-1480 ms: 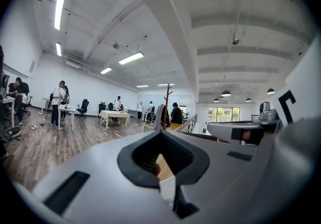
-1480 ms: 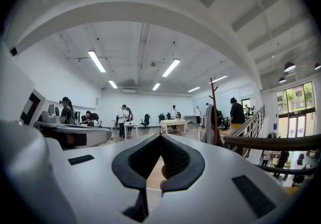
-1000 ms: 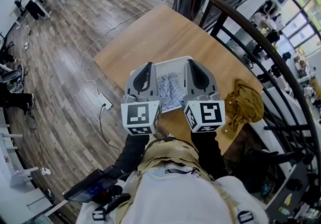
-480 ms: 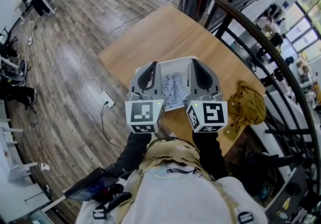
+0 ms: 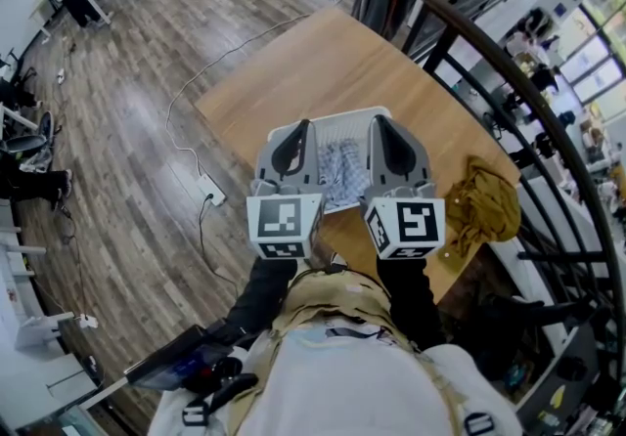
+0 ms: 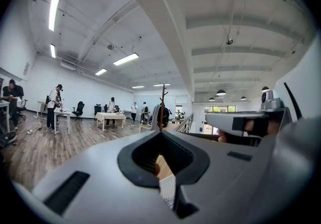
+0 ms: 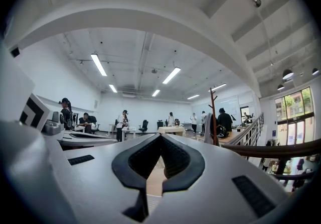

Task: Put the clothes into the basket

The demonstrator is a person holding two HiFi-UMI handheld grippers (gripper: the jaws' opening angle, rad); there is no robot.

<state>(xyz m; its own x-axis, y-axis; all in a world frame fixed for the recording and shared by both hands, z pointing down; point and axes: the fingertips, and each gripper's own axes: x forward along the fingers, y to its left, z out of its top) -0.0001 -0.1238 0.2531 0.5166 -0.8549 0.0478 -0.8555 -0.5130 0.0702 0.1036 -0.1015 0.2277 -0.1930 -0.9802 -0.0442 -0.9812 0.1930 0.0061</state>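
A white basket [image 5: 344, 118] stands on the wooden table [image 5: 323, 63] and holds a blue-and-white patterned cloth [image 5: 337, 170]. A mustard-coloured garment [image 5: 481, 204] lies crumpled near the table's right edge, outside the basket. My left gripper [image 5: 298, 124] and right gripper [image 5: 378, 120] hover side by side above the basket's near half, hiding part of it. Both are shut with nothing between the jaws, and their tips meet in the left gripper view [image 6: 160, 131] and the right gripper view [image 7: 160, 135]. The mustard garment lies to the right of my right gripper.
A dark curved railing [image 5: 533, 111] runs close along the table's right side. On the wood floor to the left lie a cable [image 5: 186, 97] and a power strip [image 5: 210, 196]. People and desks stand far off in the room.
The head view has shifted slightly. Both grippers stay shut, side by side over the basket, and the clothes have not moved.
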